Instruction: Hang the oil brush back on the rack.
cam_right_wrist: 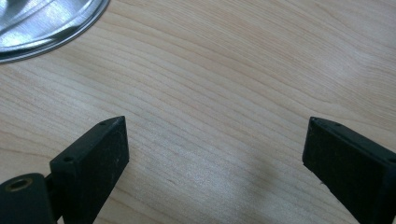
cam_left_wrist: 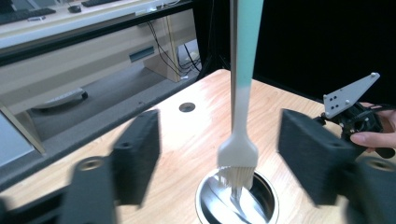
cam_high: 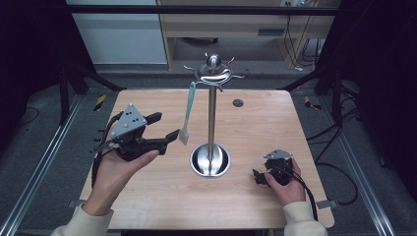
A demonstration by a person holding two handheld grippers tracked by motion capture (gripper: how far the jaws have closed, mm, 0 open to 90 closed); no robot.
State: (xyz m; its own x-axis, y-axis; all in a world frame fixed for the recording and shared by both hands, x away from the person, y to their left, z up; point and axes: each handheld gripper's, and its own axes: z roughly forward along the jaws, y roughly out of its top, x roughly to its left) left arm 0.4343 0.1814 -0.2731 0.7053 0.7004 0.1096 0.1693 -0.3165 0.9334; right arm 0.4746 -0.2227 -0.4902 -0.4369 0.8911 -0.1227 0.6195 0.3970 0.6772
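- We're holding the left tongs [cam_high: 166, 126] wide open, empty, just beside the brush [cam_high: 188, 111].
- Brush is hanging from a hook on the stand [cam_high: 212, 113], bristles above its base: looks done.
- Right tongs [cam_high: 259, 177] are resting open and empty on the counter [cam_high: 157, 196].

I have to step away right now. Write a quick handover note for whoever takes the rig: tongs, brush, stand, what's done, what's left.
Left tongs: open, held above the table beside the brush, jaws either side of its lower end but not touching it.
Right tongs: open, low over the bare table right of the stand's base, holding nothing.
Brush: hanging bristles down from a hook of the stand, bristles above the base.
Done: brush is on the hook.
Left: likely either close on the brush to lift it off, or pull the left tongs clear; I can't tell which.
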